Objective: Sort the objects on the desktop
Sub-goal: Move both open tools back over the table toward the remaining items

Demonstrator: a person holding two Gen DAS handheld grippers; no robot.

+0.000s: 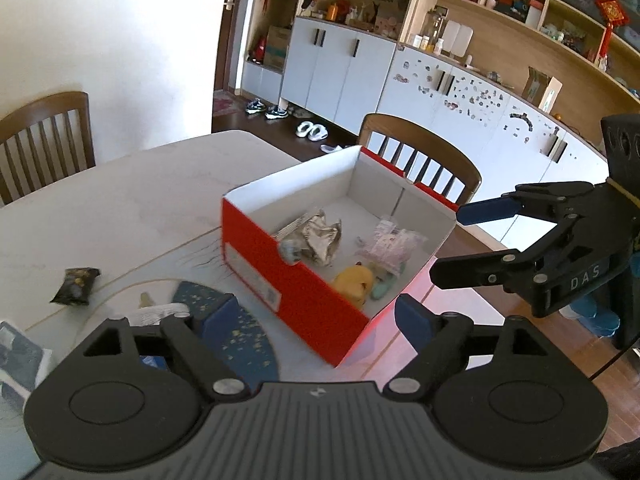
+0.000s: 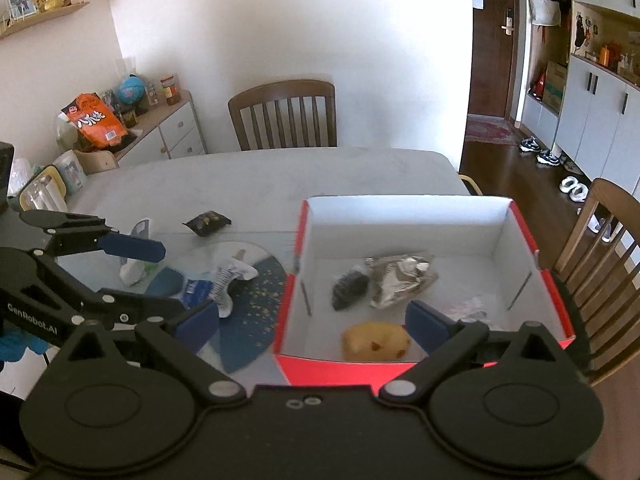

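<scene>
A red box with a white inside stands on the table. It holds a crumpled silver wrapper, a yellow piece, a pink packet and a dark wrapper. My left gripper is open and empty just before the box's near corner. My right gripper is open and empty over the box's near wall. A dark snack packet and crumpled white wrappers lie on the table to the left.
A dark blue round mat lies beside the box. Wooden chairs stand around the pale table. A clear container sits at the table's left edge.
</scene>
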